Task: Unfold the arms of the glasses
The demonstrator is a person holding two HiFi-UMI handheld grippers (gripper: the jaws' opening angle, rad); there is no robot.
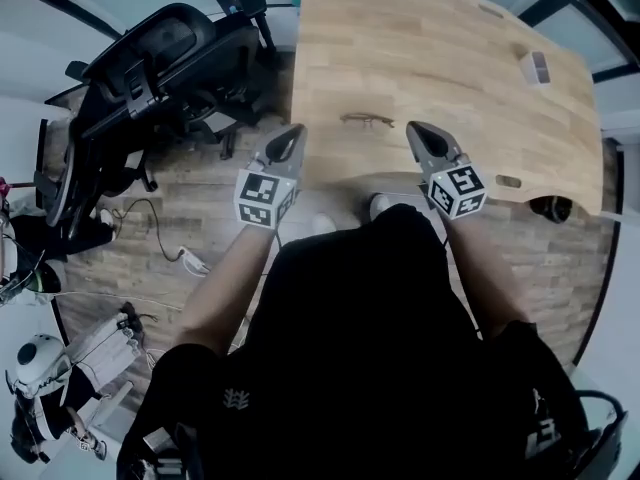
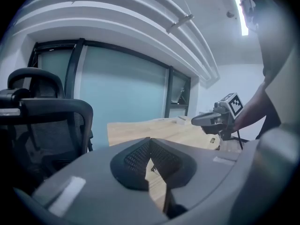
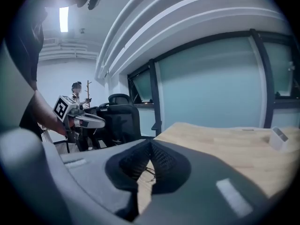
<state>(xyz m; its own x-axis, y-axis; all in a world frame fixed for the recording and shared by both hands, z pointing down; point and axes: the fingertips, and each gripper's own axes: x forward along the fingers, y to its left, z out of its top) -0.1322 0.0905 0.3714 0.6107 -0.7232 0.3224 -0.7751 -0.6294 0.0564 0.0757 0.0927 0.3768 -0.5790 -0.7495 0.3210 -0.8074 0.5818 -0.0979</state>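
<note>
The glasses lie folded on the wooden table, thin dark frame, near its front edge. My left gripper hovers just left of them and my right gripper just right, both shut and holding nothing, tips apart from the frame. In the left gripper view the shut jaws meet at the left gripper, a sliver of the glasses shows below them, and the right gripper is at the right. In the right gripper view the right gripper is shut, with the glasses beneath and the left gripper to the left.
A black office chair stands left of the table. A small white box sits at the table's far right. Cables and a power strip lie on the wooden floor. A glass wall runs behind the table.
</note>
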